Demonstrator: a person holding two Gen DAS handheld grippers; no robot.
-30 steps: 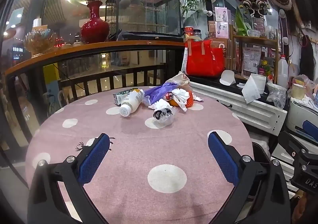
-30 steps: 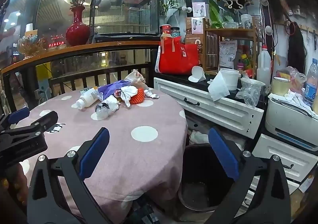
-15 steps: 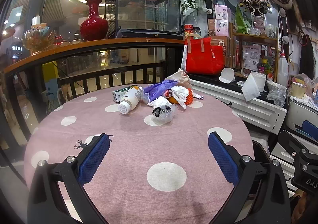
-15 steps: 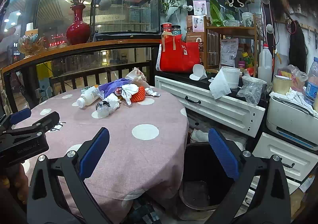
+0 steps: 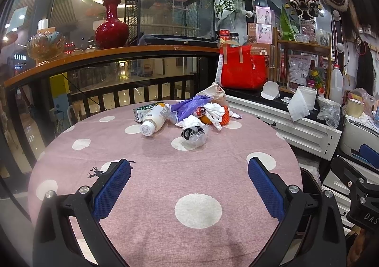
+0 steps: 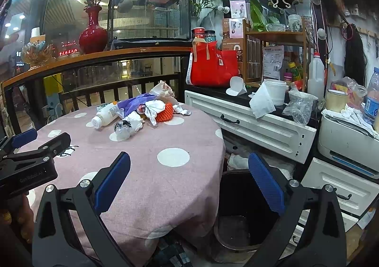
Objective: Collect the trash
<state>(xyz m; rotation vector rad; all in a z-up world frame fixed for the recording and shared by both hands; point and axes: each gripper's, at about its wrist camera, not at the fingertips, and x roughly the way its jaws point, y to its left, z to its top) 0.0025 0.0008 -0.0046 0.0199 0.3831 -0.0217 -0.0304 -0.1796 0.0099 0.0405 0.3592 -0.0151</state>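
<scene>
A pile of trash lies at the far side of the round pink polka-dot table (image 5: 165, 186): a white plastic bottle (image 5: 154, 120) on its side, a crumpled clear cup (image 5: 195, 134), a purple bag (image 5: 189, 106), white tissue (image 5: 213, 110) and an orange net (image 6: 164, 113). The pile also shows in the right wrist view, with the bottle (image 6: 104, 117) at its left. My left gripper (image 5: 189, 186) is open and empty over the table's near part. My right gripper (image 6: 189, 184) is open and empty at the table's right edge, above a black trash bin (image 6: 239, 219) on the floor.
A white drawer cabinet (image 6: 260, 127) with cups, tissue and a red bag (image 6: 213, 68) stands right of the table. A white printer (image 6: 348, 143) sits further right. A dark railing with a wooden ledge (image 5: 106, 53) and a red vase (image 5: 111, 27) runs behind.
Both grippers have drifted slightly forward and up toward the pile; the table looks a little lower and nearer. Both stay open.
</scene>
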